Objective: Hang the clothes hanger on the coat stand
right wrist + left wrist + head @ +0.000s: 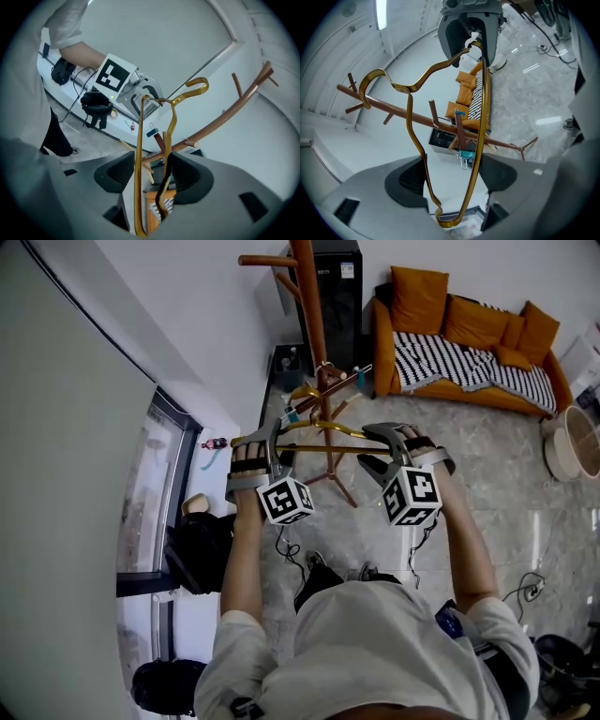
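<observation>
A gold metal hanger (323, 427) stretches between my two grippers in front of the wooden coat stand (311, 306). In the left gripper view its hook (370, 84) curls over the stand's pole (417, 115). My left gripper (272, 435) stands open around one end of the hanger (412, 122), whose two bars run close along the pads and whose tip rests low between them. My right gripper (380, 444) is open too. The other end of the hanger (171, 122) passes between its pads with no squeeze on it.
An orange sofa (469, 343) with a striped throw stands at the back right, a black cabinet (337, 287) behind the stand. A dark box (286, 367) sits by the stand's foot, a round basket (574, 442) at far right. A window wall runs along the left.
</observation>
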`<state>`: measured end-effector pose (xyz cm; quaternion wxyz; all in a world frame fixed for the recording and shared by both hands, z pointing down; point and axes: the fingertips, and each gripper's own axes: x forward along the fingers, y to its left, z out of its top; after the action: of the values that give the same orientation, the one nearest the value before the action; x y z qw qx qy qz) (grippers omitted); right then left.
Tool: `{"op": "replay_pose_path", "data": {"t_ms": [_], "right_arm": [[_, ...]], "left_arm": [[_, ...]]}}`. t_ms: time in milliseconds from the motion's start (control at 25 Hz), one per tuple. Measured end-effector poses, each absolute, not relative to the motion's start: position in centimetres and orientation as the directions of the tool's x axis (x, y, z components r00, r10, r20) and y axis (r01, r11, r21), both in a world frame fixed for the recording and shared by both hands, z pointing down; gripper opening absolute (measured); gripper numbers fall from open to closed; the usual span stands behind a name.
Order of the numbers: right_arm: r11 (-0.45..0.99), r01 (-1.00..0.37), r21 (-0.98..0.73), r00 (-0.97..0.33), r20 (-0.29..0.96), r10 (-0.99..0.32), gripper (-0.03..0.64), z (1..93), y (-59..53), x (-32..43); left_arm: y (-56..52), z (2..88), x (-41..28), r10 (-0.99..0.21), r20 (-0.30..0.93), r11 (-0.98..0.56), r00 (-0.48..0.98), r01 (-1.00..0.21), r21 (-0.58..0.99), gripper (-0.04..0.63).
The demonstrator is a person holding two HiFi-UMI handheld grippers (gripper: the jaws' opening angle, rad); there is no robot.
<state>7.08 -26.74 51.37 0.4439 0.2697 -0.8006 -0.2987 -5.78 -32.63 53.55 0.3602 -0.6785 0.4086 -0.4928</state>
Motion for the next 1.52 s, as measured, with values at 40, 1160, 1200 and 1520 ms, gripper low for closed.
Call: {"op": "replay_pose_path", "data": {"t_ms": [40, 1160, 1200, 1520], "right_arm": [[0.651, -0.144, 0.745, -0.433, 0.544, -0.719, 0.233, 51.4, -26.8, 7.4], [0.411, -0.082, 0.908, -0.197, 0.389, -0.900, 0.255, 44.0, -33.9, 6.9], [0.404, -0.084, 0.911, -0.197, 0.382, -0.903, 0.255, 43.5, -34.2, 6.7], [0.330, -0.085, 0.940, -0.180, 0.312, -0.933, 0.255, 38.3, -36.7, 5.3]], "left_arm": [[-32.7, 53.5, -5.8, -0.909, 0.376, -0.409, 0.178, -0.207, -0.889, 0.347], [-38.1, 45.3, -6.8, -0.920, 0.309, -0.360, 0.241, -0.210, -0.909, 0.347], [-38.5, 44.6, -6.9, -0.922, 0.301, -0.353, 0.245, -0.209, -0.912, 0.347], [-41.2, 39.1, -8.2, -0.933, 0.240, -0.297, 0.267, -0.200, -0.934, 0.347]]}}
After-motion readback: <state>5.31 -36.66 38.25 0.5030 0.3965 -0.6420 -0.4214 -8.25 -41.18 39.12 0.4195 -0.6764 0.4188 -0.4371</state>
